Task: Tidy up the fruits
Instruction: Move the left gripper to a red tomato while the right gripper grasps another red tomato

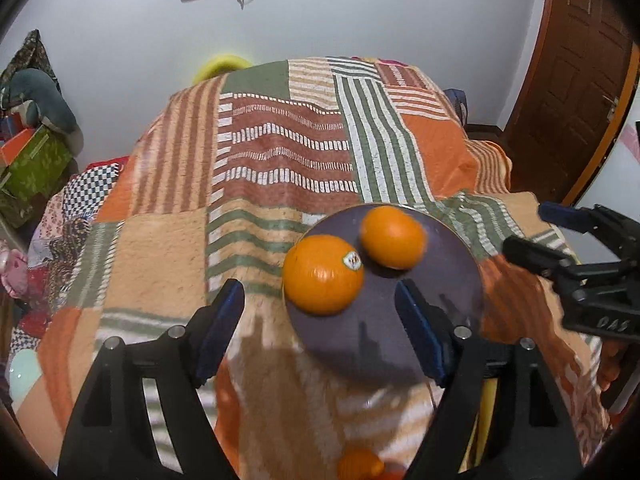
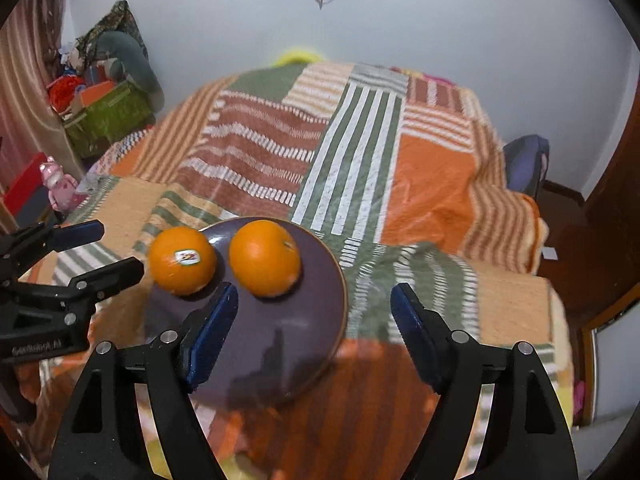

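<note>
Tongs (image 2: 314, 294) apart; round glossy oranges (image 2: 264, 258).

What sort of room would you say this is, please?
Probably a bedroom: a patchwork blanket covers what looks like a bed, a wooden door stands right, and clothes pile in the corner.

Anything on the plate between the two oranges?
Nothing: only a narrow strip of bare purple plate separates the stickered orange from the plain orange, clearest in the right wrist view.

- Plate (image 2: 304, 320): on blanket (image 2: 436, 184).
- Two oranges on plate, side by side: stickered orange (image 2: 182, 260) left, plain orange (image 2: 264, 258) right.
</note>
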Tool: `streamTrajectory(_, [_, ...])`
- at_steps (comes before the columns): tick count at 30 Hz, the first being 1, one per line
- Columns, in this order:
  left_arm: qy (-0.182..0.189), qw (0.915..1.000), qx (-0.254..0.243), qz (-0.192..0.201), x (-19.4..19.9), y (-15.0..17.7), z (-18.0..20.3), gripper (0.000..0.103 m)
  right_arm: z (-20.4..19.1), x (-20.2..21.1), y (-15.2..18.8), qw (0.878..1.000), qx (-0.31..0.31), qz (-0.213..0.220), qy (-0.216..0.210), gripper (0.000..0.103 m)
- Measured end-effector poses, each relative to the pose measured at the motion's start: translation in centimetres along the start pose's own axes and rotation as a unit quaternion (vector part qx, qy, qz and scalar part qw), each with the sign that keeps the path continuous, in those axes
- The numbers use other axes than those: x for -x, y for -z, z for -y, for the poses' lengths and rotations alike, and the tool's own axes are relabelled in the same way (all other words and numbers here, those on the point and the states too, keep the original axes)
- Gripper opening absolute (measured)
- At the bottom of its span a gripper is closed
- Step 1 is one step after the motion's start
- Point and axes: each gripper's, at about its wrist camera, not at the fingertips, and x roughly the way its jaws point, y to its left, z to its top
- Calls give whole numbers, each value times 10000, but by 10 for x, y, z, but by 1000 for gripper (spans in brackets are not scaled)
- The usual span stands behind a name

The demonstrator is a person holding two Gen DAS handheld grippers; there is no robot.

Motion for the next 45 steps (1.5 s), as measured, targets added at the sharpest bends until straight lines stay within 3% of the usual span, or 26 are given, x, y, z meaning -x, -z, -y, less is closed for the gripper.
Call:
streamTrajectory(5, [-17, 10000, -84, -3, 31, 23, 4, 79, -3, 44, 21, 9997, 8, 264, -1, 82])
streamTrajectory(13, [108, 9998, -147, -117, 67, 73, 12, 79, -10, 75, 61, 9994, -91, 318, -58, 83])
streamTrajectory(21, [285, 9986, -7, -442, 65, 119, 16, 79, -14, 78, 109, 9996, -226, -21, -145, 84])
streamTrajectory(27, [264, 9990, 157, -339, 60, 131, 21, 79, -21, 65, 138, 9985, -398, -280, -252, 83])
streamTrajectory(31, [375, 9985, 165, -369, 54, 132, 26, 71, -22, 58, 149, 9971, -511, -406, -391, 83])
streamTrajectory(36, [536, 9967, 291, -531, 41, 132, 26, 59, -25, 51, 155, 9957, -519, -527, -562, 69])
streamTrajectory(45, [704, 9951, 380, -585, 33, 132, 27, 50, -28, 38, 160, 9934, -498, -721, -742, 57])
